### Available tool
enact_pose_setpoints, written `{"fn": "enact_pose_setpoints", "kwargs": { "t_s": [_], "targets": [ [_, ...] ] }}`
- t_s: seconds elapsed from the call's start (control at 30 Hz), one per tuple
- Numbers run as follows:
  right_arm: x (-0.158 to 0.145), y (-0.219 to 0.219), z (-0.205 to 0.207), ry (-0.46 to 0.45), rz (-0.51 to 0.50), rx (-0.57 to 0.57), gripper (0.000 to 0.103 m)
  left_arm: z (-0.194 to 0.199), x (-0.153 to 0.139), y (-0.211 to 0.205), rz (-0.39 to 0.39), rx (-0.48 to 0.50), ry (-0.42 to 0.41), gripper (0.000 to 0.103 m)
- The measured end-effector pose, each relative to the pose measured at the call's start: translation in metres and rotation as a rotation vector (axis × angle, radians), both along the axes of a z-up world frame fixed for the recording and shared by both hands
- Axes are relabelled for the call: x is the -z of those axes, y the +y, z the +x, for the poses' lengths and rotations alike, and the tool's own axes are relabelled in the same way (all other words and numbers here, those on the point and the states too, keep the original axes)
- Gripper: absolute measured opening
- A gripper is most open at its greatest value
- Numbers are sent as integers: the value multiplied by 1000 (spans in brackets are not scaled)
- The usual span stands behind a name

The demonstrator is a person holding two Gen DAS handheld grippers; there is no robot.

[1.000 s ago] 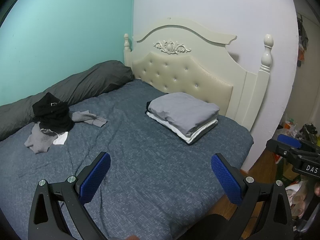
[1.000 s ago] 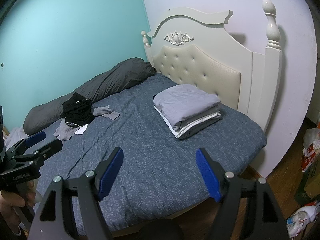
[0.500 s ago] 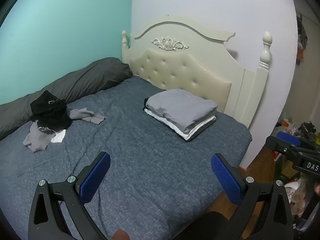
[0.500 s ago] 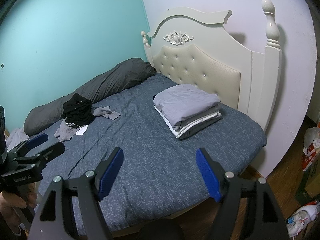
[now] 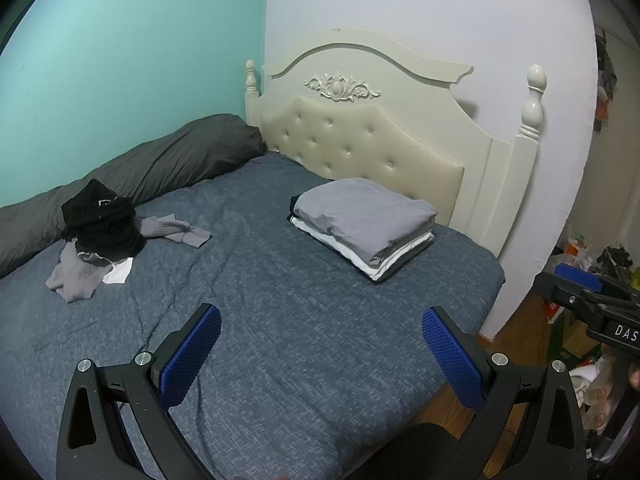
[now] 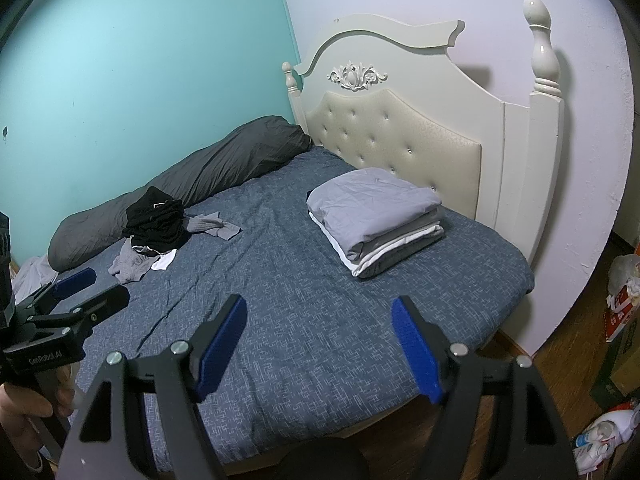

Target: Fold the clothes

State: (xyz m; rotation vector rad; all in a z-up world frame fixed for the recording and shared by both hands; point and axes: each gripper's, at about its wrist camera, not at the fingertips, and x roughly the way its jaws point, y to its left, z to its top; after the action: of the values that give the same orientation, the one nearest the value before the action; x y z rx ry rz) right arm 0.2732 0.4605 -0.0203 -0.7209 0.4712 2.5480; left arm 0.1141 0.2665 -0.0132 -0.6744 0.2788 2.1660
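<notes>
**Inspector:** State of the work, taking the headboard [image 5: 360, 148] as reference.

**Assistant:** Just in front of the headboard, on the bed [image 5: 320, 340], sits a stack of folded clothes [image 5: 362, 226]: a grey piece on top, white and darker layers beneath, edges roughly aligned. I judge that portion finished.

**Inspector:** And outstanding?

**Assistant:** Well away from the headboard, beside the dark rolled duvet [image 5: 132, 176] along the teal wall, lies an unfolded heap [image 5: 100, 232]: black garments on top, grey pieces spread beneath and to one side, a white scrap at the edge. How many items it holds cannot be told.

**Inspector:** Tools?

**Assistant:** The left gripper [image 5: 320, 354] has its jaws wide apart with nothing between them, only bedding below. The right gripper [image 6: 320, 350] is likewise spread wide and empty. Both hang over the near edge of the bed, far from the headboard and clear of either pile.

**Inspector:** Assessment?

**Assistant:** Partly complete. No garment is in hand; the heap has yet to be taken up, folded and added to the stack.
</notes>
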Motion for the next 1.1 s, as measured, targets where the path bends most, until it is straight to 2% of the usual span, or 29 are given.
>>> {"fn": "enact_pose_setpoints", "kwargs": {
  "t_s": [1.1],
  "targets": [
    [-1, 1, -2, 3, -3, 2, 76, 2, -2, 4, 3, 14, -8, 103]
  ]
}}
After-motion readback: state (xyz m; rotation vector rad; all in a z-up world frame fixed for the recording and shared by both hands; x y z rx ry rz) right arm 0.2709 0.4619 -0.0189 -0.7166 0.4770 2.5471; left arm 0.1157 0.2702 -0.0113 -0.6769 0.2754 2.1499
